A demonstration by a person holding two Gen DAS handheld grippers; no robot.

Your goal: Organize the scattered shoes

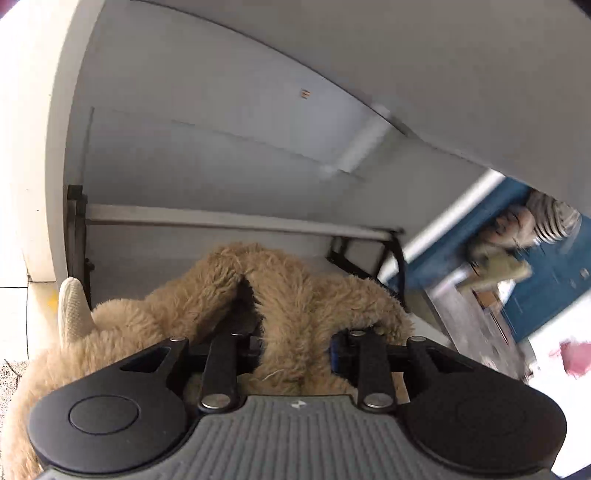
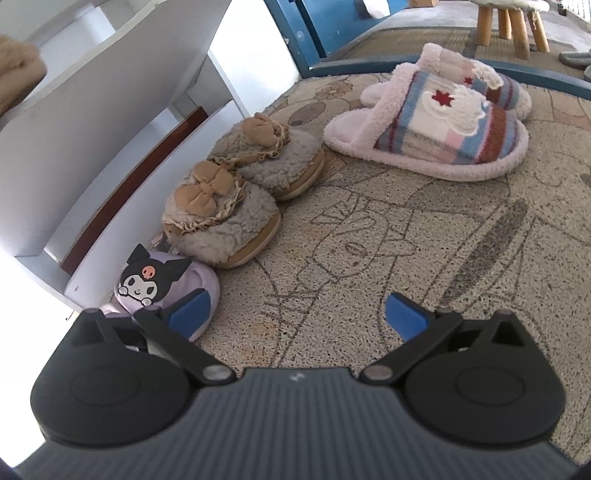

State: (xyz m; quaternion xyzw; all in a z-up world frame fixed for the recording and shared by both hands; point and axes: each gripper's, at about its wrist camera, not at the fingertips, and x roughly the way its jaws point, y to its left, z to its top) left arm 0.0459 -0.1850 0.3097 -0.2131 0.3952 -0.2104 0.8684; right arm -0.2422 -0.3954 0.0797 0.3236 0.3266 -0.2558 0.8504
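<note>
A shaggy tan slipper [image 1: 280, 306] sits pinched between the narrowly set jaws of the left gripper [image 1: 295, 341], lifted in front of a white shoe cabinet [image 1: 221, 147] whose open compartment shows a grey metal rail [image 1: 236, 219] across its lower edge. A pale horn-shaped trim [image 1: 74, 314] juts from the slipper's left side. To the far right of that view a blue door [image 1: 546, 280] is smeared by motion.

In the right wrist view, the right gripper [image 2: 295, 314] hangs with its jaws spread wide and nothing between them, above a beige patterned mat [image 2: 369, 240]. Just beside its left blue pad lies a lilac slipper with a cartoon face [image 2: 162, 284], against the cabinet's base. Farther along the same edge rests a pair of grey fleece slippers with tan bows [image 2: 236, 199], side by side. To the far right a pair of pink striped slippers [image 2: 436, 125] sits on the mat, and a wooden stool [image 2: 509, 26] stands beyond.
</note>
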